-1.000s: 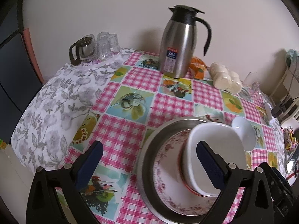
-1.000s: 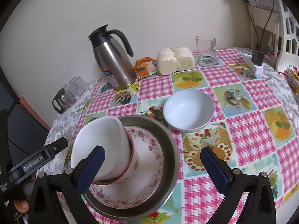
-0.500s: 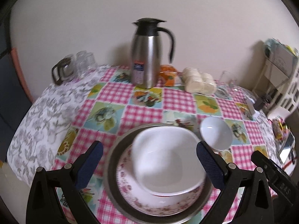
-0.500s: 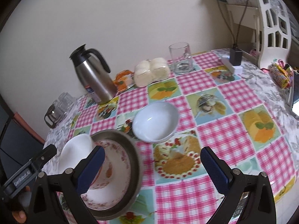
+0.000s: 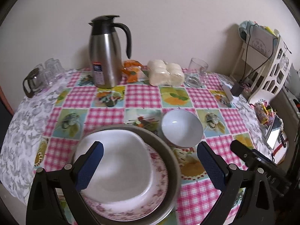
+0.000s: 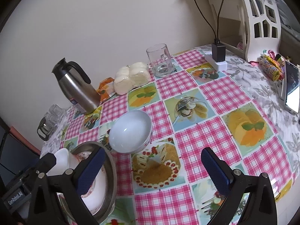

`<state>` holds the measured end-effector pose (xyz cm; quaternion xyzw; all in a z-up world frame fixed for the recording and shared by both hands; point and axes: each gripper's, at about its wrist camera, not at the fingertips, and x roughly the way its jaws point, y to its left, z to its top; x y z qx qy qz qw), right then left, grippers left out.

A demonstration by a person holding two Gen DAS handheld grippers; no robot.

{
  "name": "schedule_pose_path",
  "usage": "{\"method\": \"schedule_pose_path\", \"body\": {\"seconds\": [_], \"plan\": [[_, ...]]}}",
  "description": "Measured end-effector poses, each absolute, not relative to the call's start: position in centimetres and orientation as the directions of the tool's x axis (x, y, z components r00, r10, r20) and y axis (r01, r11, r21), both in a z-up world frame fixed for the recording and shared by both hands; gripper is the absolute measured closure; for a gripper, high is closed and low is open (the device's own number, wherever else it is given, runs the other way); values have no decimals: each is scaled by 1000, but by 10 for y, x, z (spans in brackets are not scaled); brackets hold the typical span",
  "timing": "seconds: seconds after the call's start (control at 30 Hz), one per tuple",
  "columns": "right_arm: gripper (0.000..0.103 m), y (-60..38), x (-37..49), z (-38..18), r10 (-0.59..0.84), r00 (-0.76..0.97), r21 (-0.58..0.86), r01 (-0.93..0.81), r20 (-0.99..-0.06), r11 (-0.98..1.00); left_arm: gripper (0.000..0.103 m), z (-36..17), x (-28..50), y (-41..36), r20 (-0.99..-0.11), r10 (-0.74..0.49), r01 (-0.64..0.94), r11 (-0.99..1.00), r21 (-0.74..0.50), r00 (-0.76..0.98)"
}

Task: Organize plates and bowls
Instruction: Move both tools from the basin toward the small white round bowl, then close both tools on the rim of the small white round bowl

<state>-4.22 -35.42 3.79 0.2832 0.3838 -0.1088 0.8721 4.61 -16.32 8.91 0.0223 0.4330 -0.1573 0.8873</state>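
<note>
Left tongs (image 5: 150, 166): spread wide with nothing held; the 2 blue pads are kept either side of the stack below, so the way down to it is left free.
Right tongs (image 6: 152, 169): also wide and empty, held above the tabletop (image 6: 215, 97); only cloth lies between the pads, with the small bowl just ahead and to the left, which suggests that bowl is the next thing to be picked up.
White square bowl (image 5: 116, 168): directly beneath the left tongs, seated upright in the floral plate (image 5: 159, 193); it is judged to have been nested here because it is the smaller piece.
Metal pan (image 5: 168, 150): under the plate, as the widest piece at the bottom; 3 pieces are thus stacked largest to smallest, a stable order.
Small white bowl (image 5: 181, 127): ahead of the left tongs and to their right, upright on the tabletop, just beside the pan rim; whether it touches the rim cannot be told. It is the 1 piece not yet stacked.
Steel jug (image 5: 106, 54): far ahead of both tongs by the wall, well apart from the stack.
Glass mug (image 6: 161, 60): far ahead of the right tongs, clear of the likely path.
Risk: a tilted set-down on the square bowl could let the small bowl slide.
</note>
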Motion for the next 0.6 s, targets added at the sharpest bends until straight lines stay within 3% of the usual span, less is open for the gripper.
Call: {"method": "schedule_pose_path", "body": {"seconds": [0.2,0.4,0.6], "plan": [[0,-360,-31,23,31,665,410,423,-747,808,3,95,68,-188,-785,-233,304,951,-59,575],[0,-363,-18,9,48,653,416,423,-756,805,3,93,101,-204,-832,-272,293,946,-139,484],[0,-365,-5,-8,71,643,430,423,-763,797,3,77,126,-221,-881,-234,234,961,-147,411]]}}
